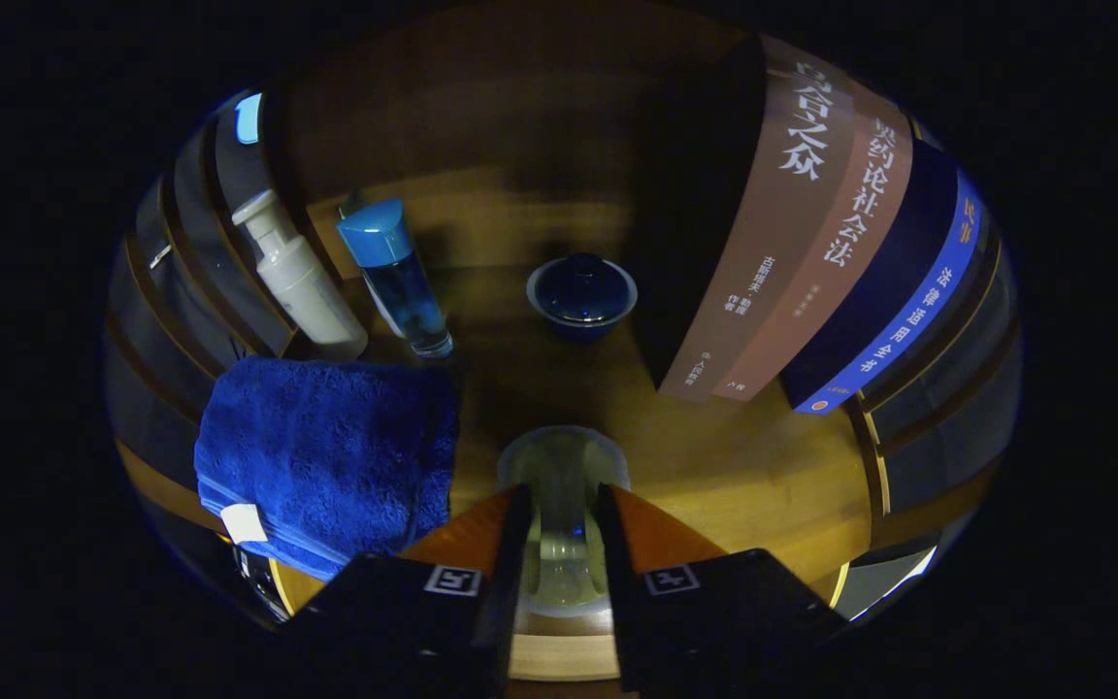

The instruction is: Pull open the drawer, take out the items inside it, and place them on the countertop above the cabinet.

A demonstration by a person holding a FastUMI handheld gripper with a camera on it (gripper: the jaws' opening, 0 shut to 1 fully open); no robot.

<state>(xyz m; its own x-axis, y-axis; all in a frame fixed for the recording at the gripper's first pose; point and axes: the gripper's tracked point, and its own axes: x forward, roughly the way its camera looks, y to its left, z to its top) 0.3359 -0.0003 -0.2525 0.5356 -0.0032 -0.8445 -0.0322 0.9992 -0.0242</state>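
Gripper view: the gripper (562, 519) holds a clear glass cup (562, 485) between its two fingers, both pressing on the cup's sides. The cup stands on the wooden countertop (743, 466). Left of the fingers lies a folded blue towel (326, 451). Farther away stand a white pump bottle (297, 277) and a blue-capped tube (394, 277), a lidded blue bowl (581, 296) in the middle, and books (811, 252) to the right.
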